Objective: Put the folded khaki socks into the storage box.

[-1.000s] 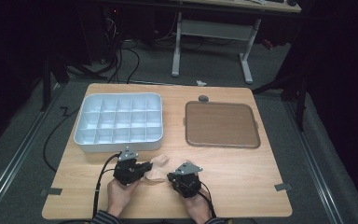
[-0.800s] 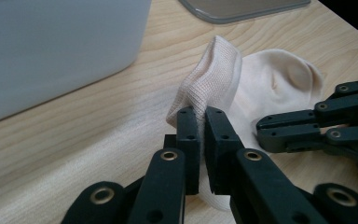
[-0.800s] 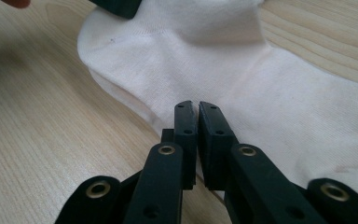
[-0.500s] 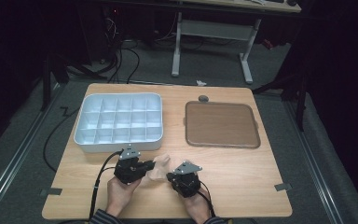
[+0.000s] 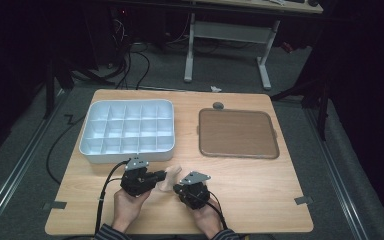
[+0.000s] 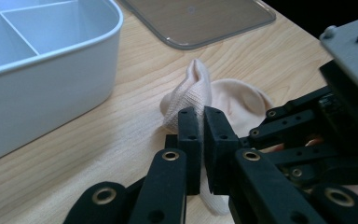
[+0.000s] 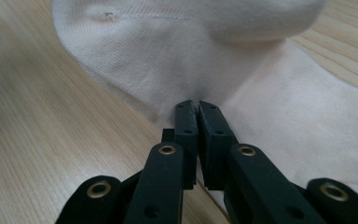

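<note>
A pale peach sock (image 5: 170,176) lies on the wooden table near its front edge, between my two grippers. My left gripper (image 5: 161,178) is shut on one end of the sock (image 6: 193,91), which stands up in a fold above the jaws (image 6: 203,117). From the other side, my right gripper (image 5: 178,188) is shut on a pinch of the sock's fabric (image 7: 191,56) right at its tips (image 7: 197,109). In the left gripper view the right gripper (image 6: 335,116) sits close at the right.
A white compartment tray (image 5: 91,150) stands at the back left, its wall (image 6: 51,88) near my left gripper. A flat brown tray (image 5: 237,132) lies at the back right. A small grey round object (image 5: 218,105) sits near the far edge.
My left gripper has risen a little with the sock's end in it. The right gripper has stayed in place.
</note>
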A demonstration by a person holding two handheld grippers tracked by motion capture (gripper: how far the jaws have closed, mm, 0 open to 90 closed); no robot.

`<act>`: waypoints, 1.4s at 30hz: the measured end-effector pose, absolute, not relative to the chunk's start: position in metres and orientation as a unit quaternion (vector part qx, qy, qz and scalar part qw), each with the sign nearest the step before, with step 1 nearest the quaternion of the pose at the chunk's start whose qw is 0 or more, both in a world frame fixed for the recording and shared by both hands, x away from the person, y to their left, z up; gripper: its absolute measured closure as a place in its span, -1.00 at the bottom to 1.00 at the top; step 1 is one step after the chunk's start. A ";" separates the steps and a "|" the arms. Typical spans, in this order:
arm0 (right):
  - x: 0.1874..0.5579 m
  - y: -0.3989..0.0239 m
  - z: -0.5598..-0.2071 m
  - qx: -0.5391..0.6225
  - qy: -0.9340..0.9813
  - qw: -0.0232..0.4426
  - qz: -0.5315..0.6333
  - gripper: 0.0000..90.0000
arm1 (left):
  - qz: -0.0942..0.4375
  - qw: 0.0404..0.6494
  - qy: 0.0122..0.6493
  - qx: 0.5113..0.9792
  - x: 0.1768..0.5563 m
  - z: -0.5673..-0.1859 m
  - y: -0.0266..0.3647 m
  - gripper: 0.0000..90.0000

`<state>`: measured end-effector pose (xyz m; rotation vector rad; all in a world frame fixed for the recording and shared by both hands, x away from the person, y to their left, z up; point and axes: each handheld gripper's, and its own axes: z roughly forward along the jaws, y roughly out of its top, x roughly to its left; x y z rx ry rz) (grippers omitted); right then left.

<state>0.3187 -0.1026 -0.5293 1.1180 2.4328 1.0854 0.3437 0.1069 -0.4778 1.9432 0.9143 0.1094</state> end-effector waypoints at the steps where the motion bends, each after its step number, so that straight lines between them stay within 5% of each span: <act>1: 0.319 -0.101 -0.529 0.383 0.836 0.124 0.373 0.92 | 0.045 0.477 0.373 0.795 0.344 -0.477 0.107 0.92; 19: 0.316 -0.096 -0.521 0.381 0.831 0.129 0.384 0.78 | 0.060 0.467 0.380 0.796 0.340 -0.479 0.111 0.93; 29: 0.304 -0.152 -0.501 0.432 0.787 0.194 0.395 0.71 | 0.056 0.463 0.385 0.796 0.340 -0.480 0.111 0.93; 42: 0.307 -0.171 -0.506 0.462 0.771 0.192 0.393 0.54 | 0.054 0.464 0.385 0.796 0.339 -0.479 0.108 0.93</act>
